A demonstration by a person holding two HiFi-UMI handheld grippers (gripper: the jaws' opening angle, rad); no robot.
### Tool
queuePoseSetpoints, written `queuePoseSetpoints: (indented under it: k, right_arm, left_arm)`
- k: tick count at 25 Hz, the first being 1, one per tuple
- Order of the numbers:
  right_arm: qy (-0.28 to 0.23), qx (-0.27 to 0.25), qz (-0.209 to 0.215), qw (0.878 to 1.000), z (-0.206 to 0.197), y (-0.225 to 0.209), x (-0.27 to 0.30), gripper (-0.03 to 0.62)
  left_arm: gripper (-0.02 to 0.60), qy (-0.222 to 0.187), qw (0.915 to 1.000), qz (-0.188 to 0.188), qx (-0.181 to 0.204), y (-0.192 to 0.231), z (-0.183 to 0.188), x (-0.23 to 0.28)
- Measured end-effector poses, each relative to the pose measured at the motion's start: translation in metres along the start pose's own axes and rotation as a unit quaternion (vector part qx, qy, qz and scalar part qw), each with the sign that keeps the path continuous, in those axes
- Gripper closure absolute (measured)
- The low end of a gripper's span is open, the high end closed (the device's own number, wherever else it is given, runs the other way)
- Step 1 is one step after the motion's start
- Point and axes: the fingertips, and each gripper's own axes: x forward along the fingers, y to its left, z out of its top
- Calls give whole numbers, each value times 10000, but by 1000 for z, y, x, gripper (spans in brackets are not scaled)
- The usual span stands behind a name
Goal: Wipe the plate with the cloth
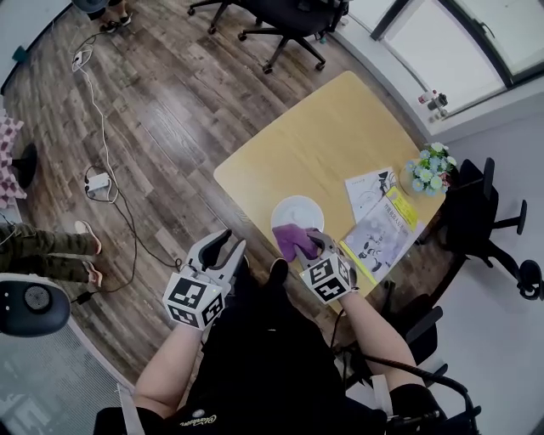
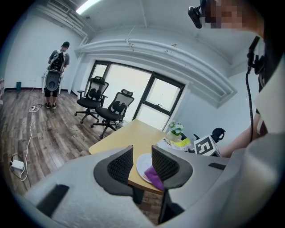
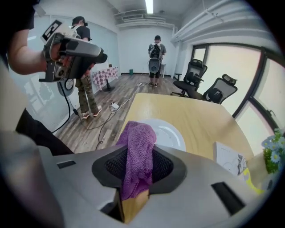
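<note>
Purple cloth (image 3: pixel 139 142) tight in right tool (image 3: pixel 139 164)

Illumination is bright and even: daylight from the windows (image 2: pixel 133 89) plus a ceiling strip light (image 3: pixel 149 5). Shadows are soft. The window panes are overexposed. Both gripper views show fisheye curvature and dark vignetted corners.

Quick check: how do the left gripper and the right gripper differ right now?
Jaws: the left gripper stands open with nothing between its jaws; the right gripper is shut on the purple cloth.
Place: the left gripper is off the corner of the table, over the floor; the right gripper is at the table's near edge, its cloth at the rim of the white plate.
Shared: both point toward the plate.
</note>
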Motion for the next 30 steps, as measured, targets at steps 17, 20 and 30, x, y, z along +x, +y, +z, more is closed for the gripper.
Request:
queuePoseSetpoints:
  k: [17,20,30]
  right_arm:
    - [-4124,1743,-571,8923,181,-59,-227,493]
    - [-4195,1734,-694,8883,183,-59,-235,493]
    - [-4196,1646,-885,8883,175,-51,-249,494]
  left_arm:
    - [453,-928,9928,-22,757,-46,105,-27]
    - [453,-1101,9901,-15,867,-53,119,-30]
    - [453,-1498,9852,-85,830,-64,141,-43]
